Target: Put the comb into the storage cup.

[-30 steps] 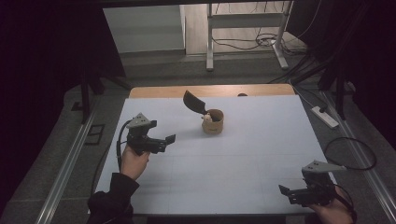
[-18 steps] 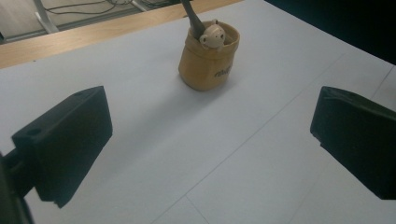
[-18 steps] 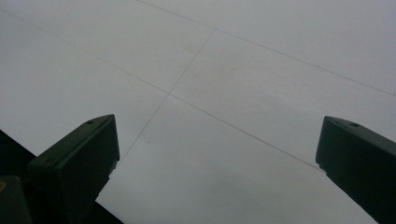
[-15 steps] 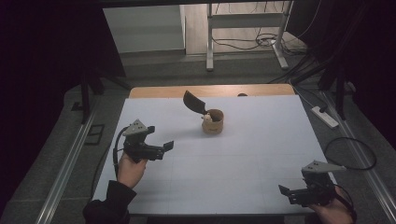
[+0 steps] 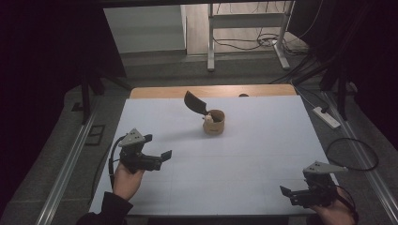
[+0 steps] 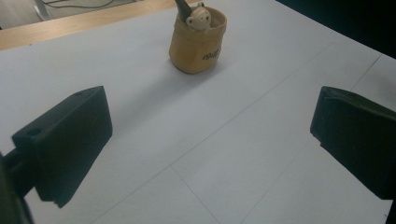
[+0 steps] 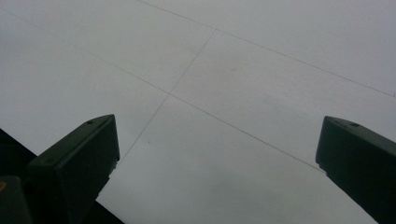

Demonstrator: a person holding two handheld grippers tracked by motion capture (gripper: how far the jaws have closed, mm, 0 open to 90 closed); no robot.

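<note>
high view: a small tan cup stands upright on the white bench, toward the far middle, with a dark spoon-like utensil leaning out of it to the left and a little pale figure at its rim. the left tool is held above the near-left part of the bench, pointing right and somewhat toward the cup, well apart from it. the right tool sits at the near-right corner, far from the cup, with nothing near it.

left gripper view: the two black jaws stand wide apart with nothing between them but bare bench. the cup is ahead and slightly left of the midline, upright, with the small bear-like figure peeking over its rim and the utensil's handle beside it. the cup is not yet within the jaws' reach.

right gripper view: the jaws are wide apart here too and hold nothing; beneath them lies plain white bench with faint seam lines.

judgement: this looks like the approach step, with the left tool lined up on the cup and nothing grasped yet. the next move calls for carrying the left tool forward, keeping it wide, until the jaws straddle the cup or the utensil, minding the leaning handle so the cup is not tipped.
</note>
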